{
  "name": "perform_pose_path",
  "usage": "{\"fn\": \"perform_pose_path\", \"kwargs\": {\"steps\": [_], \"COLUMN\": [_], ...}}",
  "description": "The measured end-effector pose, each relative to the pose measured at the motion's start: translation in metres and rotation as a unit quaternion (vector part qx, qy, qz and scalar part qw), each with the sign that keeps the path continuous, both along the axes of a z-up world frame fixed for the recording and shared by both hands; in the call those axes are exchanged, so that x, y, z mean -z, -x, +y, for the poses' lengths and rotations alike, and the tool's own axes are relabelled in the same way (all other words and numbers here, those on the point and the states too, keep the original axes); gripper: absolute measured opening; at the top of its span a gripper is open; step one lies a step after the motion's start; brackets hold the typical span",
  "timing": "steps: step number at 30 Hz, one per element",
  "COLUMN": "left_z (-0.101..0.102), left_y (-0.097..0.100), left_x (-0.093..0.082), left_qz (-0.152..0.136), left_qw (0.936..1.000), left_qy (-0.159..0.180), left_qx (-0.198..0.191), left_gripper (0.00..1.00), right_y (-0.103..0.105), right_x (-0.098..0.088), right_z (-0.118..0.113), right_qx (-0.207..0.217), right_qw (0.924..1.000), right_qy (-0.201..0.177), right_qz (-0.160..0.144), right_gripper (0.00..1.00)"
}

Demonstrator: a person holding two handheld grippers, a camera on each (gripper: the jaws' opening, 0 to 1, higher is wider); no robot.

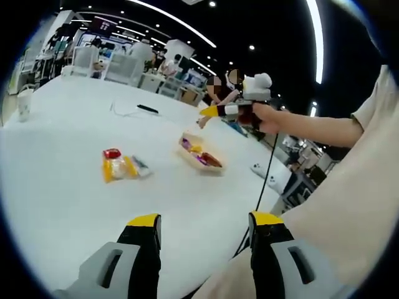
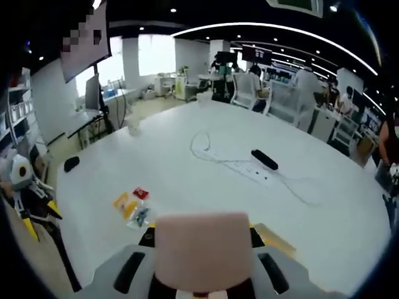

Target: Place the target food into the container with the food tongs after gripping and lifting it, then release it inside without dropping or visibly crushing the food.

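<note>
**Grippers aloft, nothing picked up yet**

Left gripper (image 1: 204, 227) hovers with jaws apart and empty; snack packets (image 1: 121, 166) and tray (image 1: 201, 154) lie ahead. Right gripper (image 1: 215, 111): jaw state unclear. No tongs identifiable. Task looks unstarted.

Right gripper view: a pale pink block (image 2: 202, 252) at the bottom centre covers the right gripper (image 2: 202, 274), so the set of its jaws cannot be read. The block also hides part of the container (image 2: 274, 240) near the table's near edge. The small packets (image 2: 132, 208) beside it are too small to identify. Left gripper view: the container's (image 1: 201, 156) contents are blurred patches of colour; the left gripper's (image 1: 206, 227) grey body is cut off by the lower edge.
</note>
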State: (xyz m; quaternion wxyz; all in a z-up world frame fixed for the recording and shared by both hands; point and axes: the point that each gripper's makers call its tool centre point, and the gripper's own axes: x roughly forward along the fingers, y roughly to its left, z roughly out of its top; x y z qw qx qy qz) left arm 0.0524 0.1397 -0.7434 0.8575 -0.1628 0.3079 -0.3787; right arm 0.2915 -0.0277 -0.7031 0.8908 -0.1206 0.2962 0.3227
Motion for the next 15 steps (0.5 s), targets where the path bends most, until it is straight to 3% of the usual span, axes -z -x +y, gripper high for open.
{"fn": "perform_pose_path", "kwargs": {"steps": [15], "left_z": [-0.001], "left_y": [0.000], "left_x": [-0.005], "left_qz": [-0.003], "left_qw": [1.0000], "left_qy": [-0.006], "left_qx": [0.004], "left_gripper": [0.56], "right_y": [0.001], "right_x": [-0.008], "right_z": [-0.018], "right_qx": [0.034], "right_qw": [0.9992], "right_qy": [-0.020], "right_qz": [-0.003], "right_gripper": [0.22]}}
